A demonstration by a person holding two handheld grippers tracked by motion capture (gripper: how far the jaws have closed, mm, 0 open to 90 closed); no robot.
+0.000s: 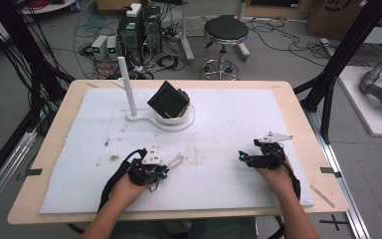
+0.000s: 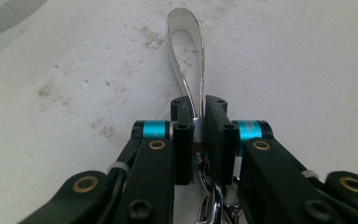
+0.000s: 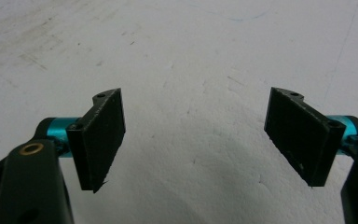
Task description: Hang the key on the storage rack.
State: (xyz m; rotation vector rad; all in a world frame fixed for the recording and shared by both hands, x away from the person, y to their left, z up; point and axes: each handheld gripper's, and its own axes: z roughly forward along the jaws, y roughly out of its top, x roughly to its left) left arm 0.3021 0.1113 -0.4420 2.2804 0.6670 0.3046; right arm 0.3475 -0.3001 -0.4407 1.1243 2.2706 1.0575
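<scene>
A shiny metal spoon (image 2: 186, 46) lies on the stained white mat, bowl pointing away from me in the left gripper view. My left gripper (image 2: 199, 126) is shut on its thin handle, both black pads pressed against the metal. More chrome shows below the jaws. In the high view the spoon (image 1: 177, 161) sticks out to the right of the left gripper (image 1: 165, 172), near the front of the table. My right gripper (image 1: 240, 157) rests on the mat at the right, pointing left. Its jaws stand wide open in the right gripper view (image 3: 193, 135), with nothing between them.
A white mat (image 1: 238, 114) covers the wooden table. At the back stands a white post (image 1: 128, 84) on a flat base, beside a black box-like object (image 1: 168, 99) on a round white stand. A stool (image 1: 225, 32) and computers stand on the floor beyond.
</scene>
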